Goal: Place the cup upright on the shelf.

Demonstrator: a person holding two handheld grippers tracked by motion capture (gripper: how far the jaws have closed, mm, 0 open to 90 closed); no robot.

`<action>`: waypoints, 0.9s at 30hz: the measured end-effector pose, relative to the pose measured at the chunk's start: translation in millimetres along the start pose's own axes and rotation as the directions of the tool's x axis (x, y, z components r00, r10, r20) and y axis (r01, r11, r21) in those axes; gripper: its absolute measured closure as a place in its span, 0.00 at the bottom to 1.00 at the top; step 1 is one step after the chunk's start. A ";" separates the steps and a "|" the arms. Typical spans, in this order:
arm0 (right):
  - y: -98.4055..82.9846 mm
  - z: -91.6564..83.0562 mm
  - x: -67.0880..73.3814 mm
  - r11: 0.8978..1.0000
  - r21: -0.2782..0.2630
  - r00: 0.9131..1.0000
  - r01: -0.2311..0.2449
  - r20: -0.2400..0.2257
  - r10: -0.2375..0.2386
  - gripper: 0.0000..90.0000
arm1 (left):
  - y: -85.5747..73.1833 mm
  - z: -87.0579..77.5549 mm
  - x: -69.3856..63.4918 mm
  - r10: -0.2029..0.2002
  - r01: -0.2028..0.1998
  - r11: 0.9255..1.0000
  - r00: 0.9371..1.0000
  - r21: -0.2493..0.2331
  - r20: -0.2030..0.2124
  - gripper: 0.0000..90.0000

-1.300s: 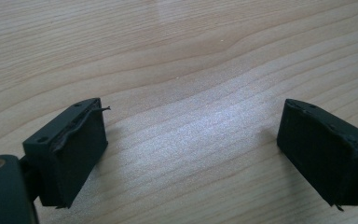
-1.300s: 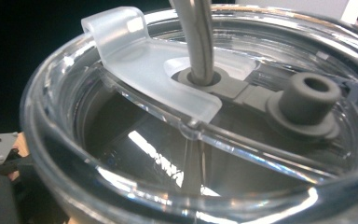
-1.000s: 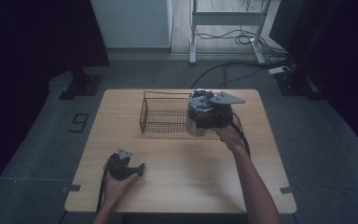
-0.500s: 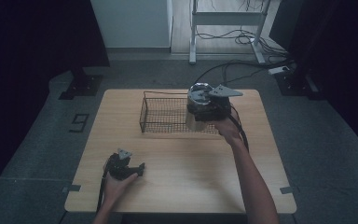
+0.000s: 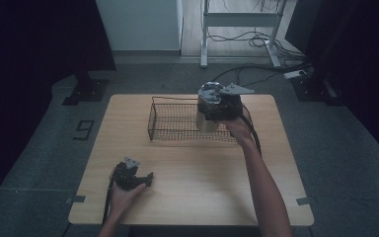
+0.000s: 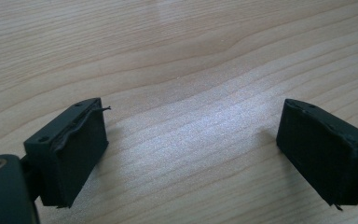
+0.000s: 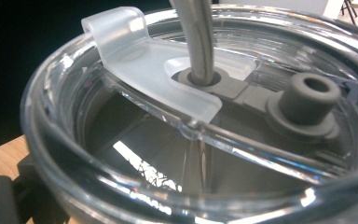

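the right gripper point(image 5: 208, 117) clamps a lidded tumbler point(image 7: 200, 140) wide between its jaws, over the wire basket point(image 5: 175, 121) – rigid, smooth, likely slippery; grip the body below the lid.

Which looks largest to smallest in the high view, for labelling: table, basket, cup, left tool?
1. Table.
2. Basket.
3. Cup and left tool: unsure. The right tool hides most of the cup, which is also raised nearer the camera.
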State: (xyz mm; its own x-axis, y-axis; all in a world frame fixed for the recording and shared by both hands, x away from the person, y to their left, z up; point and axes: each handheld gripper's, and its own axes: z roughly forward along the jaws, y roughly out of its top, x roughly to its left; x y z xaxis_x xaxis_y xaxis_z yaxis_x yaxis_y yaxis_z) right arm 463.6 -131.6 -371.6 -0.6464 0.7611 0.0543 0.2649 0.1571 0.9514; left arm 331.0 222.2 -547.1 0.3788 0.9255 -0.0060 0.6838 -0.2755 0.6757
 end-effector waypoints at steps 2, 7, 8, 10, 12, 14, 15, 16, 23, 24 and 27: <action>0.4 2.6 -1.7 1.000 0.005 1.000 -0.005 0.001 0.005 0.03 | 0.0 0.1 -0.1 -0.001 0.001 1.000 1.000 -0.001 0.000 0.09; -2.1 10.2 -7.2 1.000 0.009 1.000 -0.015 0.006 0.015 0.03 | 0.0 0.1 -0.1 -0.001 0.001 1.000 1.000 -0.001 -0.001 0.09; -3.0 12.1 -7.9 1.000 0.015 1.000 -0.012 0.011 0.012 0.03 | 0.0 0.0 -0.1 0.000 0.000 1.000 1.000 -0.001 -0.001 0.09; -4.4 14.5 -9.4 1.000 0.019 1.000 -0.014 0.015 0.014 0.03 | 0.0 0.1 0.0 0.000 0.000 1.000 1.000 -0.001 0.000 0.09; -5.4 16.5 -11.7 0.999 0.018 1.000 -0.027 0.012 0.027 0.04 | 0.0 0.1 0.0 0.000 0.000 1.000 1.000 -0.001 -0.001 0.09; -5.2 18.3 -13.9 0.999 0.019 0.999 -0.036 0.012 0.036 0.03 | 0.0 0.1 -0.1 0.000 0.000 1.000 1.000 -0.002 -0.001 0.09; -4.8 18.9 -14.5 0.999 0.021 0.999 -0.035 0.012 0.035 0.04 | 0.0 0.1 -0.1 0.000 0.000 1.000 1.000 -0.002 -0.001 0.09; -4.2 19.5 -14.7 0.999 0.022 0.999 -0.034 0.015 0.034 0.03 | 0.0 0.1 -0.1 0.001 -0.001 1.000 1.000 -0.001 -0.001 0.09; 3.3 25.1 -17.2 1.000 0.012 1.000 -0.025 0.016 0.025 0.04 | 0.0 0.1 -0.1 0.001 -0.001 1.000 1.000 -0.001 -0.001 0.09; 3.8 26.7 -17.9 0.999 0.014 0.999 -0.029 0.016 0.029 0.04 | 0.0 0.1 -0.1 0.001 -0.001 1.000 1.000 -0.001 -0.002 0.09; 4.9 31.9 -19.7 0.999 0.023 0.999 -0.029 0.022 0.029 0.03 | 0.0 0.1 -0.1 0.001 -0.001 1.000 1.000 -0.002 -0.001 0.09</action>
State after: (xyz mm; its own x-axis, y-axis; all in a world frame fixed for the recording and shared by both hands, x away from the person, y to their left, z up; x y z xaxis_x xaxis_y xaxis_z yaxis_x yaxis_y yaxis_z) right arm 500.5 -125.8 -377.7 -0.6227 0.7789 0.0751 0.2998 0.1488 0.9423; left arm 331.0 222.1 -547.2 0.3787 0.9255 -0.0044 0.6824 -0.2760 0.6768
